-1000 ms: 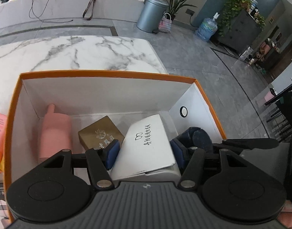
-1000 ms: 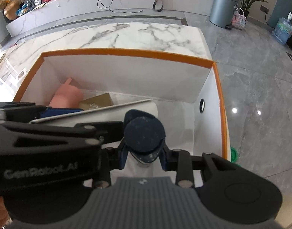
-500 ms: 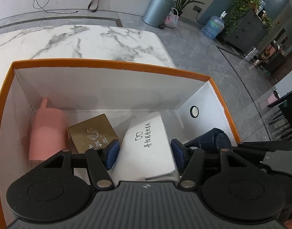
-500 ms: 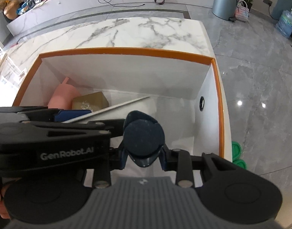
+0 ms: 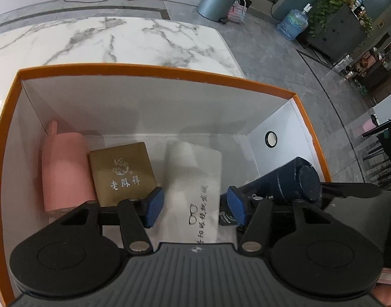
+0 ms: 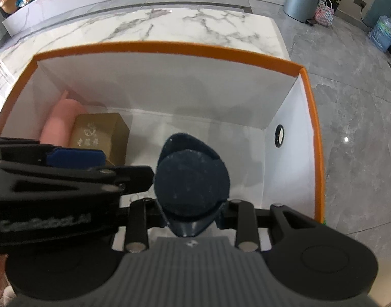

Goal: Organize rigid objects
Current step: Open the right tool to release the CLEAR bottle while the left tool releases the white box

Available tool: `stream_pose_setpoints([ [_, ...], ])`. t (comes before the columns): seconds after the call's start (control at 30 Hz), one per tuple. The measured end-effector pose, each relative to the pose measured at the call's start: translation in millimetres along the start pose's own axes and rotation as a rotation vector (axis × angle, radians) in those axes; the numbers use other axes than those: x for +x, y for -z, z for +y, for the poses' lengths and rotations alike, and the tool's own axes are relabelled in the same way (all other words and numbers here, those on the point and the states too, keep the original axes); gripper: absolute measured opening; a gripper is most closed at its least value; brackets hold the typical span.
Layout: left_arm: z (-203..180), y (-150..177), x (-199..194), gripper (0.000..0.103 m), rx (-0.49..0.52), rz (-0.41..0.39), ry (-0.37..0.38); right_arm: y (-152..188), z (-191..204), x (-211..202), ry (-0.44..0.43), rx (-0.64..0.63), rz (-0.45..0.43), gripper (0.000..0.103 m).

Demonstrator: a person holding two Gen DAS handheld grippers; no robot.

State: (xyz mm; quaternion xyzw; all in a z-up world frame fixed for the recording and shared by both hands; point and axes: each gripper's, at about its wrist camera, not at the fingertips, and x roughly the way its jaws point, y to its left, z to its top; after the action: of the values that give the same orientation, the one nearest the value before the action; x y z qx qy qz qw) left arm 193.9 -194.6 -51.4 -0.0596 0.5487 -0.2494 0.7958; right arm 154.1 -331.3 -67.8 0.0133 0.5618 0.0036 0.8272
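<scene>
An orange-rimmed white box (image 5: 154,70) sits on a marble worktop (image 5: 113,38). Inside, along its floor from left to right, lie a pink bottle (image 5: 65,168), a gold box with Chinese lettering (image 5: 122,171) and a white glasses case (image 5: 195,186). The left gripper (image 5: 194,208) reaches into the box with its blue fingers (image 5: 154,209) on either side of the white case, near its lower end; the fingers are closing, and no pad visibly presses it. The right gripper (image 6: 192,215) holds a dark navy cylinder (image 6: 191,181) between narrow fingers, above the box's right half.
</scene>
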Motion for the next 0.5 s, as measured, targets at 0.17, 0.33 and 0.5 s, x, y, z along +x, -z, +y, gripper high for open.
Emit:
stream_pose_setpoints([
  [0.17, 2.0, 2.2, -6.0, 0.065, 0.016, -0.005, 0.012, 1.7, 0.3, 4.7, 0.01, 0.002, 0.006, 0.033],
  [0.33, 3.0, 5.6, -11.0, 0.06, 0.021, -0.016, -0.004, 4.0, 2.9, 5.1, 0.02, 0.008, -0.008, 0.035],
  [0.5, 4.6, 7.1, -16.5, 0.055, 0.035, -0.041, -0.01, 6.1, 1.7, 3.6, 0.045, 0.023, -0.014, 0.047],
])
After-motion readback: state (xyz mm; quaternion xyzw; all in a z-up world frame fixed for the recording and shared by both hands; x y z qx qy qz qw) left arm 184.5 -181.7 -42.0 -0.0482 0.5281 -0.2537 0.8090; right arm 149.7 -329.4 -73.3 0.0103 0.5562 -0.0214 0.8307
